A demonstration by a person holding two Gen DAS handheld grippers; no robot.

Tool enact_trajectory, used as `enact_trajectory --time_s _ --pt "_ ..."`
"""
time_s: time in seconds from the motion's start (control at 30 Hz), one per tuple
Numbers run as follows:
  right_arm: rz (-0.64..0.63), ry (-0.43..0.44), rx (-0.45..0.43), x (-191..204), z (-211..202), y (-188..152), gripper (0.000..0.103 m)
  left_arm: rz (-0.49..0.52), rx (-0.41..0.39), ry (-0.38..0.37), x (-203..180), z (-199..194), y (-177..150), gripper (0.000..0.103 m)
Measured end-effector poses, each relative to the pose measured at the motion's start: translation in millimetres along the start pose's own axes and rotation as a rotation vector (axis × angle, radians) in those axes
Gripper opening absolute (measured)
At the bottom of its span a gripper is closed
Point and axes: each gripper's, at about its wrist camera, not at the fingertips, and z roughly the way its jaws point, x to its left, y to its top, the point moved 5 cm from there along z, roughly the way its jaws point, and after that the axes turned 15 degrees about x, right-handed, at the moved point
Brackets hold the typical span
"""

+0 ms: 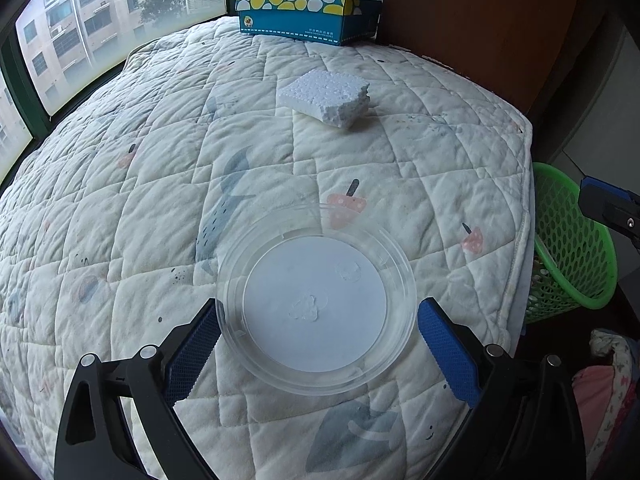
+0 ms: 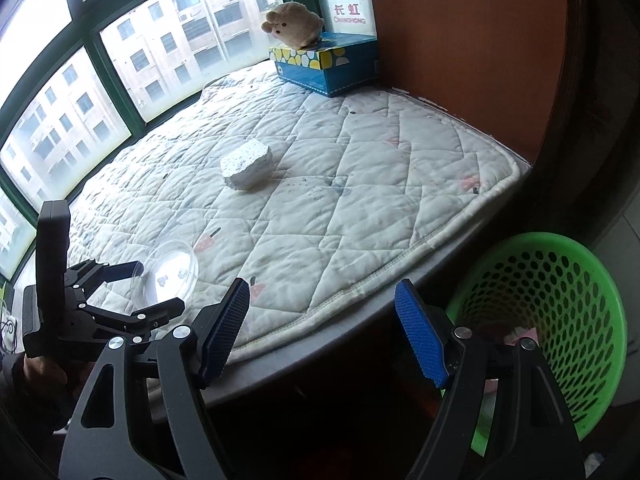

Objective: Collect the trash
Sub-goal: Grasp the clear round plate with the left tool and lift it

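- A quilted mattress pad (image 2: 360,184), white with faint printed figures, covers a window-side platform.
- Green-framed windows (image 2: 132,120) run along its far and left edges; apartment blocks (image 2: 192,40) show outside in flat grey daylight.
- A brown wooden panel (image 2: 460,60) closes the right side.
- A patterned tissue box (image 2: 328,66) with a plush toy (image 2: 294,24) on top sits in the far corner.

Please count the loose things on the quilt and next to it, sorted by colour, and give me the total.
White: 1, foam block
Clear: 1, plastic lid
Blue: 1, tissue box
Beige: 1, plush toy
Green: 1, basket
Total: 5
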Motion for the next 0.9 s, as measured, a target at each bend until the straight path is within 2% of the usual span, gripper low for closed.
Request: enact_trajectory --time_s 0.33,0.57,0.63,0.9 --pt "-0.052 0.014 0.009 23 15 24 0.075 -0.025 -0.046 -0.025 12 -15 -3 0.089" --pt "-0.094 0.039 0.024 47 36 55 0.078 -0.08 -0.108 -0.012 42 -44 0 0.089" --pt "-0.111 0.037 0.024 54 42 65 0.081 -0.102 -0.122 -0.006 51 -50 1 0.089" --pt "-0.18 0.013 0.052 80 80 102 0.081 -0.181 -0.157 -0.022 81 -66 7 0.089"
